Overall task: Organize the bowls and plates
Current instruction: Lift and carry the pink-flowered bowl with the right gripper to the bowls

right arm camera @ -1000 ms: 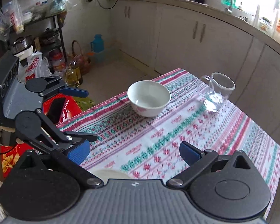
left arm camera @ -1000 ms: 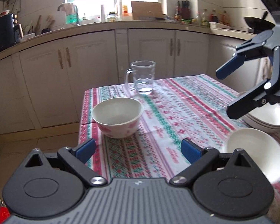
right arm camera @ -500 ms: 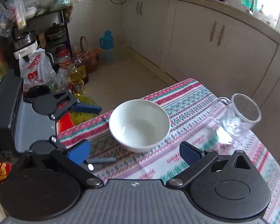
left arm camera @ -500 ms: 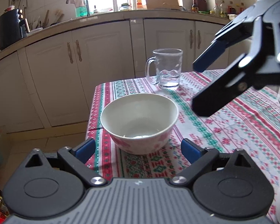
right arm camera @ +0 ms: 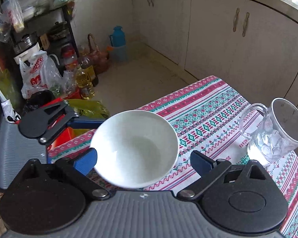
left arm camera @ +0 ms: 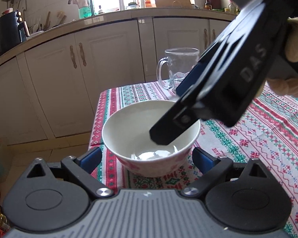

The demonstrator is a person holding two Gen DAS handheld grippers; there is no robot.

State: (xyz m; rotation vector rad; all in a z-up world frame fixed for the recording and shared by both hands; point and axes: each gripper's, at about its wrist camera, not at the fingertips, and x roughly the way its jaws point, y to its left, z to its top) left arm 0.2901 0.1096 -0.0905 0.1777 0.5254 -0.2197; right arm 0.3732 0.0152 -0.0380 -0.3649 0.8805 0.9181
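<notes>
A white bowl with a pink flower pattern (left arm camera: 149, 138) stands near the table's corner on the patterned cloth (left arm camera: 268, 130). It also shows in the right wrist view (right arm camera: 135, 148). My left gripper (left arm camera: 147, 156) is open, its blue pads level with the bowl's two sides. My right gripper (right arm camera: 143, 158) is open and hovers just above the bowl, its fingers on either side of the rim. In the left wrist view one of the right gripper's fingers (left arm camera: 168, 130) reaches over the bowl's inside.
A glass mug (left arm camera: 178, 69) stands behind the bowl near the table's far edge, and shows at the right in the right wrist view (right arm camera: 278, 130). Kitchen cabinets (left arm camera: 101, 65) lie beyond. Bottles and bags (right arm camera: 83, 79) crowd the floor by the shelves.
Both grippers have closed in on the bowl. The left one moved forward until its pads flank the bowl, and the right one came down over it from above.
</notes>
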